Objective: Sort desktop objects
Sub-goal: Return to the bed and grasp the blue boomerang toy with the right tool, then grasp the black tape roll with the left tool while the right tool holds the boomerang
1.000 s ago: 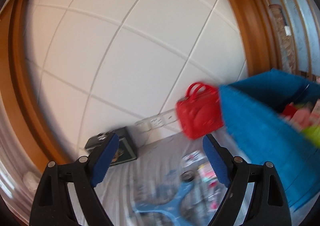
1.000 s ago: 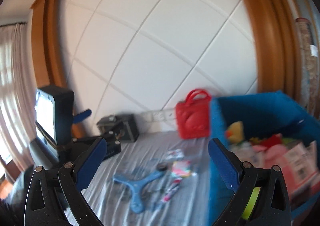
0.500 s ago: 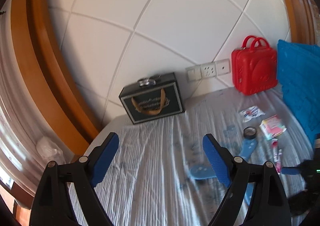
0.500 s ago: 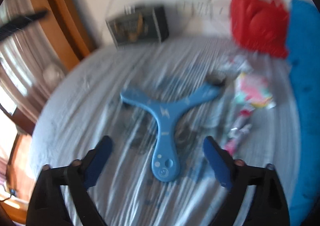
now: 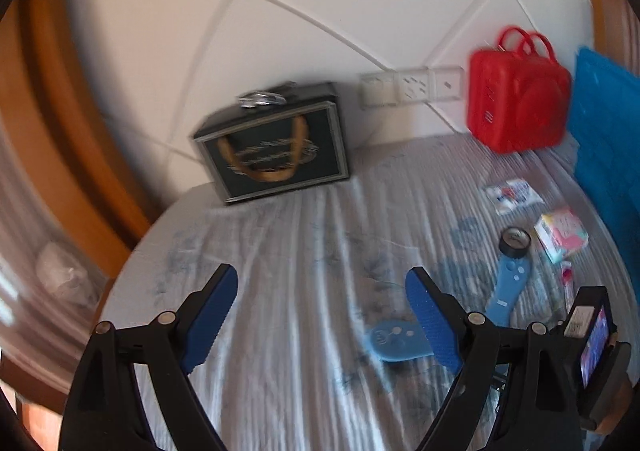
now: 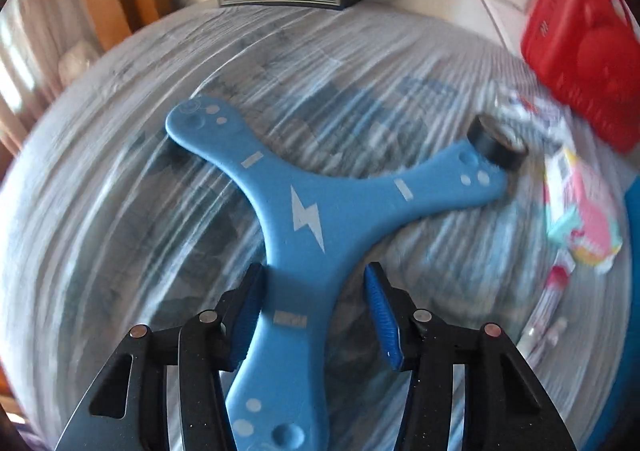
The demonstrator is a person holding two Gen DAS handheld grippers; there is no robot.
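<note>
A blue three-armed boomerang [image 6: 304,211] with a white lightning bolt lies on the grey cloth; it also shows in the left wrist view [image 5: 508,287]. My right gripper [image 6: 316,311] is open, its jaws straddling the boomerang's near arm, with a gap on the right side. A black tape roll [image 6: 496,143] rests at the boomerang's right arm tip. A pink and teal box [image 6: 588,211], a small packet [image 5: 512,193] and tubes [image 6: 552,291] lie to the right. My left gripper [image 5: 320,315] is open and empty above bare cloth.
A dark gift box [image 5: 276,147] stands at the back wall. A red plastic case [image 5: 520,103] stands at the back right, beside a blue bin [image 5: 608,139]. Wall sockets [image 5: 412,85] sit between them. The table edge curves off to the left.
My right gripper has dropped down and forward onto the boomerang and its jaws have narrowed around the near arm. My left gripper has swung left and tilted down over bare cloth.
</note>
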